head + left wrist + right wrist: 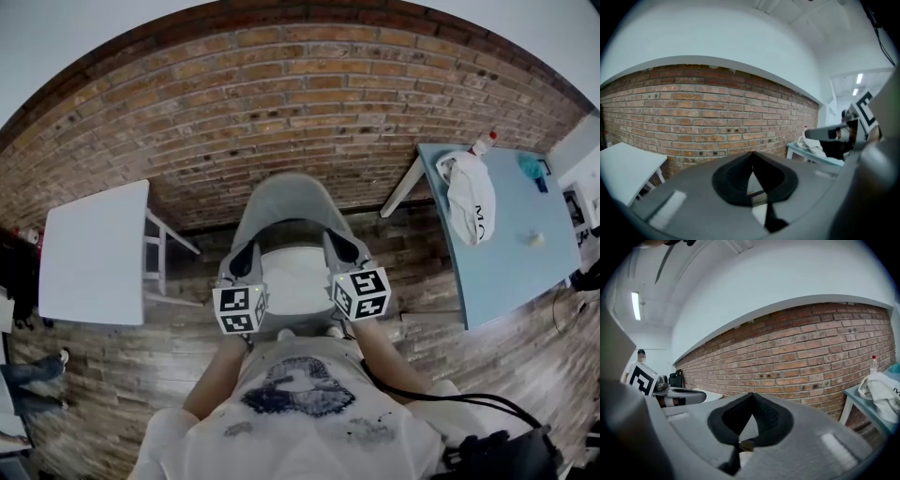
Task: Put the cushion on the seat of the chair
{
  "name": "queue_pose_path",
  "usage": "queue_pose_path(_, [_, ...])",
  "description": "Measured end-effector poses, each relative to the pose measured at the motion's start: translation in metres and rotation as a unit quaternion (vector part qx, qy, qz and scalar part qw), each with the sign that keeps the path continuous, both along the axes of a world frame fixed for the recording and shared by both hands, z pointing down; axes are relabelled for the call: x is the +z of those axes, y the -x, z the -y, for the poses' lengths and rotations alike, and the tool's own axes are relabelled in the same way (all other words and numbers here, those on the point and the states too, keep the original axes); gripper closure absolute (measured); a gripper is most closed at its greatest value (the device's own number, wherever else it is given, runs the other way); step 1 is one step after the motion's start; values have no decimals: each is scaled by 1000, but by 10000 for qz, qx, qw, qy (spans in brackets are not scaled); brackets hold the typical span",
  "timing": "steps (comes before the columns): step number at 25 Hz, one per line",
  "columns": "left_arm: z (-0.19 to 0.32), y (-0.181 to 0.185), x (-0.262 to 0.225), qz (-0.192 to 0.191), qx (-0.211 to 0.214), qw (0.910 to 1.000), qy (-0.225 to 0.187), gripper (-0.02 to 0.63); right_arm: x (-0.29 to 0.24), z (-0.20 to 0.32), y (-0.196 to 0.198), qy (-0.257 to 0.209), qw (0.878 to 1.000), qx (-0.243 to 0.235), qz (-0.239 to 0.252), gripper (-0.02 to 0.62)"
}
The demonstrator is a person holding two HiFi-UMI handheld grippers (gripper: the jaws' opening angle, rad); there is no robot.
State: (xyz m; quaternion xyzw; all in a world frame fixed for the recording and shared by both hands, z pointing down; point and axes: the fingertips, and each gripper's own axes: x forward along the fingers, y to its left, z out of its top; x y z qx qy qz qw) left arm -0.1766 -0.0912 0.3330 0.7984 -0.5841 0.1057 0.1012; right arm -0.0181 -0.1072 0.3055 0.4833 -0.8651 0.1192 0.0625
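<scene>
chair (286, 202): legs hidden under its seat | blue table (506, 272): small pale lump (534, 239) on it too small to tell | person (33, 373): cut off by left edge, only legs show | left gripper view: foreground blurred

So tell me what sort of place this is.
Probably an indoor studio or workroom: bare brick wall, plank floor, a white table and a blue table either side of a grey chair.

Grey chair (291, 202), white cushion (295, 277), red-brown brick wall (281, 103), light-blue table (506, 272).
</scene>
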Motion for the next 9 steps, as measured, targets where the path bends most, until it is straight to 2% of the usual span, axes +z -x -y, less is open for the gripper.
queue_pose_path(9, [0,-6,1,8,62,10000,4,615,6,-3,-3,85,10000,26,-7,598])
